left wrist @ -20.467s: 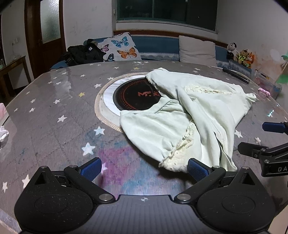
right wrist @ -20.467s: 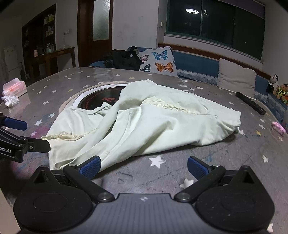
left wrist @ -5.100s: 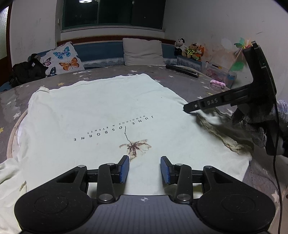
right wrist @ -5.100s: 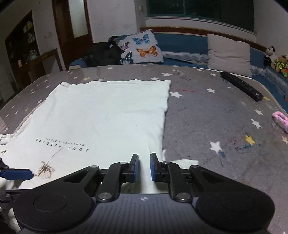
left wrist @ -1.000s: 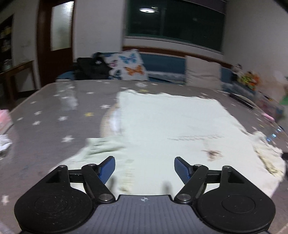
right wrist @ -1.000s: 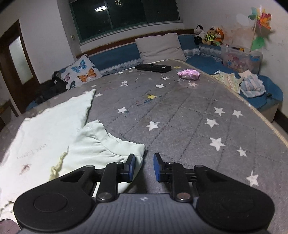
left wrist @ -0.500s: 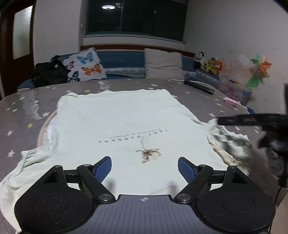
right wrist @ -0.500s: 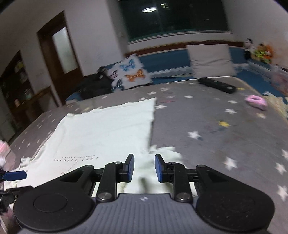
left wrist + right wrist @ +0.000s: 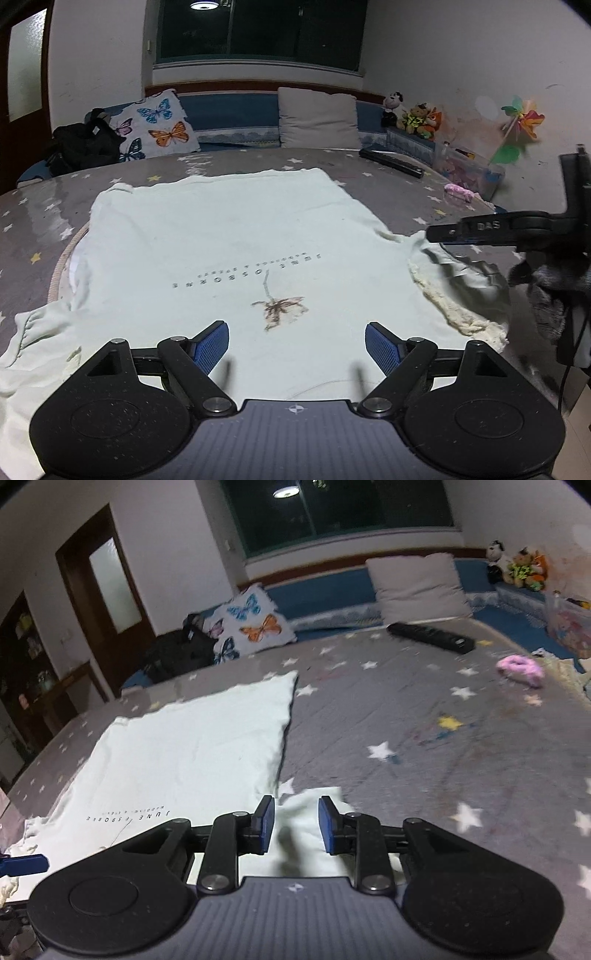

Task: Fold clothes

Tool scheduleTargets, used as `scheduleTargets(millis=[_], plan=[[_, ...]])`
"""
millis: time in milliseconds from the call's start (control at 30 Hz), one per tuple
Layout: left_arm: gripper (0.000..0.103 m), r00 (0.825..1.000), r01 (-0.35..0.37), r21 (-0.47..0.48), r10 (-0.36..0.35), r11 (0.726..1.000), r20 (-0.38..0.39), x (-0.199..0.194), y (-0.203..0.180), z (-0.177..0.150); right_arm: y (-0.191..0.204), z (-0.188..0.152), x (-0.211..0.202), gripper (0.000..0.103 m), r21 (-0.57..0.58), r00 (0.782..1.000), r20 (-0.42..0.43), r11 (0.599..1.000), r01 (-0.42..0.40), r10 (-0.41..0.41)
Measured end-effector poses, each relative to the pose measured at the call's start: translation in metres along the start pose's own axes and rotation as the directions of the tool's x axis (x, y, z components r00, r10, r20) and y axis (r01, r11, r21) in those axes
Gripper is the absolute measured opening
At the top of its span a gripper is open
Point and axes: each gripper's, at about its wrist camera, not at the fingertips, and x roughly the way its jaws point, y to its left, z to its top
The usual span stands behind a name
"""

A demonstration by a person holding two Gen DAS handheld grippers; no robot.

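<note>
Left wrist view: your left gripper [image 9: 296, 341] hangs over the near hem of the pale green T-shirt [image 9: 229, 254], jaws spread wide with nothing between the blue pads [image 9: 210, 345]. The shirt lies flat, print side up, across the middle of the table [image 9: 33, 229], its far edge toward the bench side. The lettering and brown leaf motif read upside down from here. The left sleeve [image 9: 33, 332] bunches at the table's near left edge. The right sleeve [image 9: 458, 295], with a frilled cuff, is rumpled near the right edge. Only this view shows your right gripper [image 9: 436, 233] from the side, its finger tip just above that sleeve; the gap between its fingers cannot be read here. A gloved hand [image 9: 554, 291] carries it.

Right wrist view: your right gripper [image 9: 296, 825] has narrow jaws that are opening, pads apart, hovering over a fold of the sleeve [image 9: 314, 830]; whether cloth sits between the pads is unclear. Only this view shows the shirt's straight right side [image 9: 286, 734], the black remote [image 9: 430, 638] and pink item [image 9: 521, 670] toward the far right corner. The frame is blurred.
</note>
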Motion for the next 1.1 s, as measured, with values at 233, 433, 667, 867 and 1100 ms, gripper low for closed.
scheduleTargets(millis=[233,433,667,867,1100], plan=[[0.087,0.999,0.037,0.033,-0.037,0.999,-0.002,0.007,-0.019,0.003,-0.028,-0.024,-0.042,0.048,0.035,0.99,-0.004,0.99,0.138,-0.138],[0.088,0.998,0.061,0.084,-0.059,0.995,-0.023,0.02,-0.042,0.006,-0.043,-0.044,-0.059,0.048,0.115,0.988,-0.006,0.981,0.157,-0.157],[0.088,0.998,0.065,0.135,-0.061,0.989,-0.032,0.033,-0.066,0.007,-0.037,-0.05,-0.056,0.032,0.105,0.989,0.017,0.984,0.147,-0.15],[0.088,0.997,0.069,0.173,-0.063,0.983,-0.039,0.042,-0.081,0.007,-0.044,-0.046,-0.058,0.008,0.14,0.992,0.025,0.983,0.12,-0.125],[0.088,0.997,0.072,0.203,-0.063,0.976,-0.05,0.053,-0.09,0.005,-0.038,-0.033,-0.082,0.006,0.153,0.995,0.083,0.988,0.033,-0.047]])
